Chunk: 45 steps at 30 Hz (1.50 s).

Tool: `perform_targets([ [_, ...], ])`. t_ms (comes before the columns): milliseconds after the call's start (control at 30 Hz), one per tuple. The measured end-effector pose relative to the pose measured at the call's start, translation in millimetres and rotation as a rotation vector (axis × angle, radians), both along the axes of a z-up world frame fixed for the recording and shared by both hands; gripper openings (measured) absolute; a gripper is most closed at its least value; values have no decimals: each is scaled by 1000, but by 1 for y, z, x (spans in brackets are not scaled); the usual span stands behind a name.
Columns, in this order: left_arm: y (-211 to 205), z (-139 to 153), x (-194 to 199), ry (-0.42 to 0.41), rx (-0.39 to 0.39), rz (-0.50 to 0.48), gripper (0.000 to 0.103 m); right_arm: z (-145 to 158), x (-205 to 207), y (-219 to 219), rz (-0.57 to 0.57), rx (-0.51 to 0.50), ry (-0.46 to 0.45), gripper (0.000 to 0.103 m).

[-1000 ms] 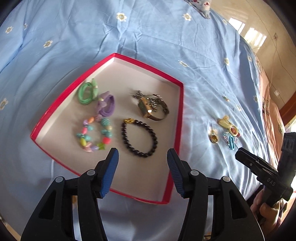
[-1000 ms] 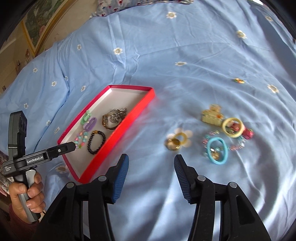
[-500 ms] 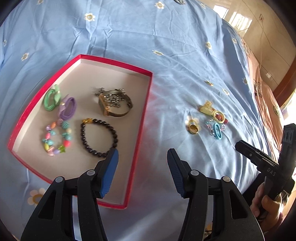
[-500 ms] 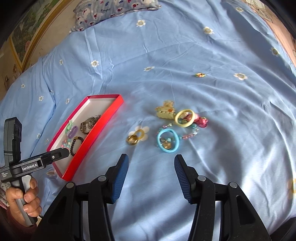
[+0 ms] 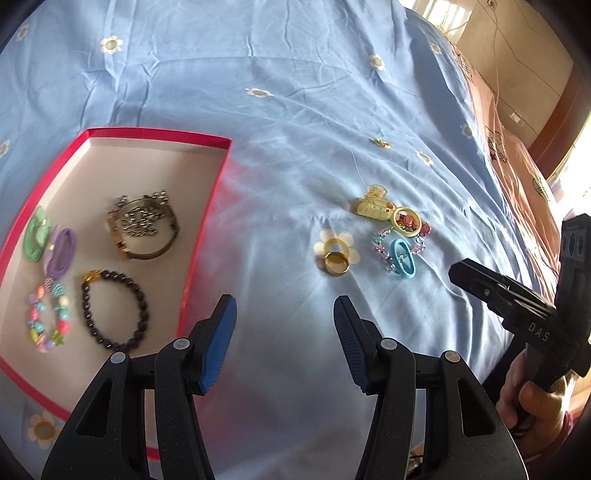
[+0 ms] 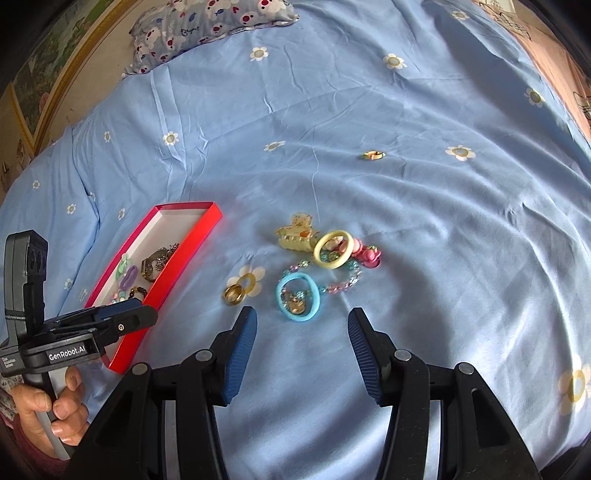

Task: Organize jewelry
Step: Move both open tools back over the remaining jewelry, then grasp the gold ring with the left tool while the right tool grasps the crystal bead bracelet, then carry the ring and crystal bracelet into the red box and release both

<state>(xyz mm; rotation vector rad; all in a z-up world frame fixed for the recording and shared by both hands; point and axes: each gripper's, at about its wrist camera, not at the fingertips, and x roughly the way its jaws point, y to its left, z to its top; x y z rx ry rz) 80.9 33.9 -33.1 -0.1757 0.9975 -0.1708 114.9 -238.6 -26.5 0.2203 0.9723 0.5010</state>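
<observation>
A red-rimmed tray (image 5: 207, 218) (image 6: 184, 258) lies on the blue sheet at the left. It holds a black bead bracelet (image 5: 114, 310), a bronze watch (image 5: 144, 229), a colourful bead bracelet (image 5: 46, 321), and green and purple rings. Loose on the sheet to its right lie a gold ring (image 5: 335, 261) (image 6: 234, 294), a blue ring (image 5: 402, 257) (image 6: 297, 295), a cream hair clip (image 6: 295, 236) and a yellow ring (image 6: 333, 249). My left gripper (image 5: 284, 317) is open and empty, between tray and gold ring. My right gripper (image 6: 301, 332) is open and empty, just short of the blue ring.
A small gold piece (image 6: 372, 155) lies alone farther back on the sheet. A patterned pillow (image 6: 210, 26) sits at the far edge. The bed's right edge borders a pink cover (image 5: 517, 155).
My left gripper has swung right, off the tray and towards the loose pieces. My right gripper has moved right and forward, so the loose pile now sits just ahead of it.
</observation>
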Motion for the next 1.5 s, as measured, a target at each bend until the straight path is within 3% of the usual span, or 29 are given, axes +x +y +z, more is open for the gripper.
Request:
perform_targets([
  [233,-21,-12,22,19,4,-49,54,-7,18,-4,-8,4,25,51],
  [400,-31,-24,38,43,5,-66,54,-17,21,6,34,-18,46,31],
  [533,-39,-31,47,48,10,-87,54,-26,27,14,52,-29,71,26],
  [867,-52,-38,60,29,20,-121,53,-40,52,-1,-58,-22,110,26],
  [933,-54,-39,60,16,30,-133,42,-44,57,-1,-61,-18,118,27],
  [967,-55,-40,61,17,29,-142,28,-44,58,1,-58,-28,112,27],
  [1000,-56,-41,61,20,22,-151,21,-45,58,4,-52,-43,101,27],
  [1067,-56,-41,60,14,18,-160,21,-44,58,8,-44,-66,83,22],
  [1100,-55,-40,60,11,15,-163,21,-44,57,10,-42,-77,77,8],
  [1267,-49,-35,55,4,-10,-158,21,-35,51,5,-51,-52,54,8],
  [1500,-36,-14,41,-38,-30,-136,21,-1,41,8,-40,-7,-19,7],
])
